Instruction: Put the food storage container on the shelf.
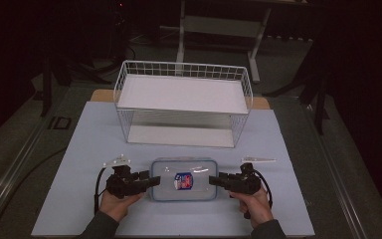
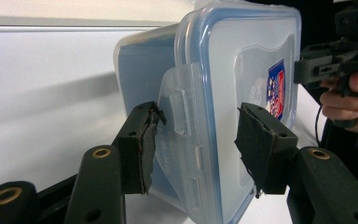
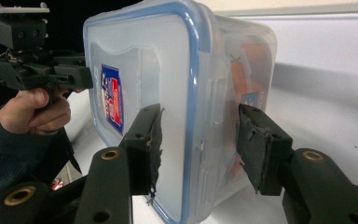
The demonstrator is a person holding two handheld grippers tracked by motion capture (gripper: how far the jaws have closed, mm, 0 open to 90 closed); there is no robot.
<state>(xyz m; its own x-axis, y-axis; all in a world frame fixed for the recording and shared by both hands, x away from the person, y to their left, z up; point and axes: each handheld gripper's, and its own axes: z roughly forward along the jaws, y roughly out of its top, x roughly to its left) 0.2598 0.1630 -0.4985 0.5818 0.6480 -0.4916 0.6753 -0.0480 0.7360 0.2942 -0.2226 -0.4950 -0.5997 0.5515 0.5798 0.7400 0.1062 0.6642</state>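
Note:
A clear plastic container (image 1: 184,172) with a blue-rimmed lid and a red-and-blue label (image 1: 183,181) lies lid up at the near middle of the table. My left gripper (image 1: 155,181) is shut on its left end. In the left gripper view one pad (image 2: 142,149) presses the latch flap from below and the other lies on the lid of the container (image 2: 242,70). My right gripper (image 1: 213,180) is shut on the right end. In the right gripper view its pads (image 3: 151,149) clamp the lid and the base of the container (image 3: 168,70). Each gripper view shows the other gripper beyond, the right gripper (image 2: 326,65) and the left gripper (image 3: 42,70).
A white wire basket shelf (image 1: 184,99) with two levels stands at the back middle of the pale blue table mat (image 1: 79,199). A person's hands hold both grippers at the near edge. Dark floor and a desk frame lie beyond the table.

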